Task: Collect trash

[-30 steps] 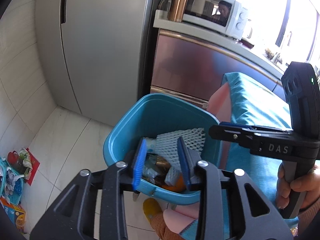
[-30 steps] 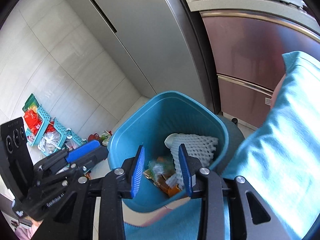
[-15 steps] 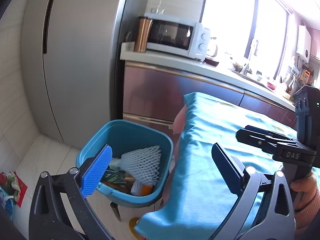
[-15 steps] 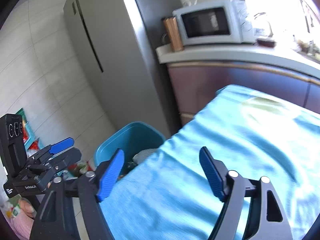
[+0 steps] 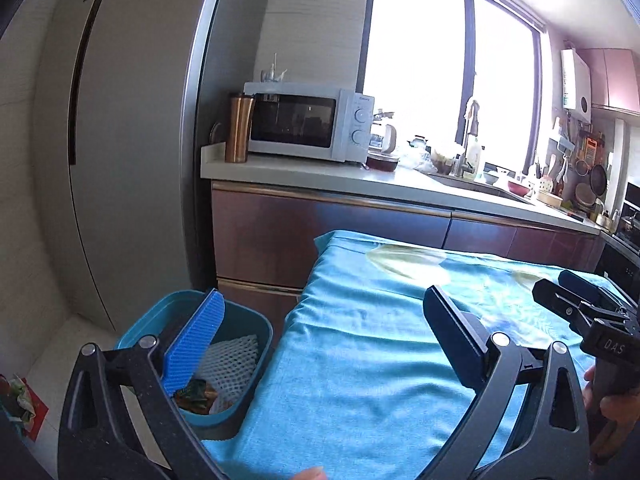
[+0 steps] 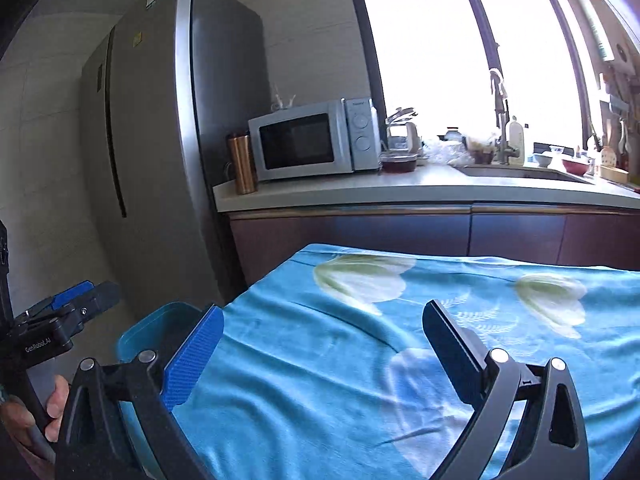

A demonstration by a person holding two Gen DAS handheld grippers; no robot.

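Blue-padded hand-held gripper [image 5: 320,336] wide, empty

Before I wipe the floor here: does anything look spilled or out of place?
Yes: scraps lie loose on the tiled floor left of the blue bin. The white foam net and wrappers sit inside it. No spill shows on the tablecloth.

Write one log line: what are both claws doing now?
left claw: open, empty | right claw: open, empty, just opened | bin: holds trash | blue cloth: nothing on it
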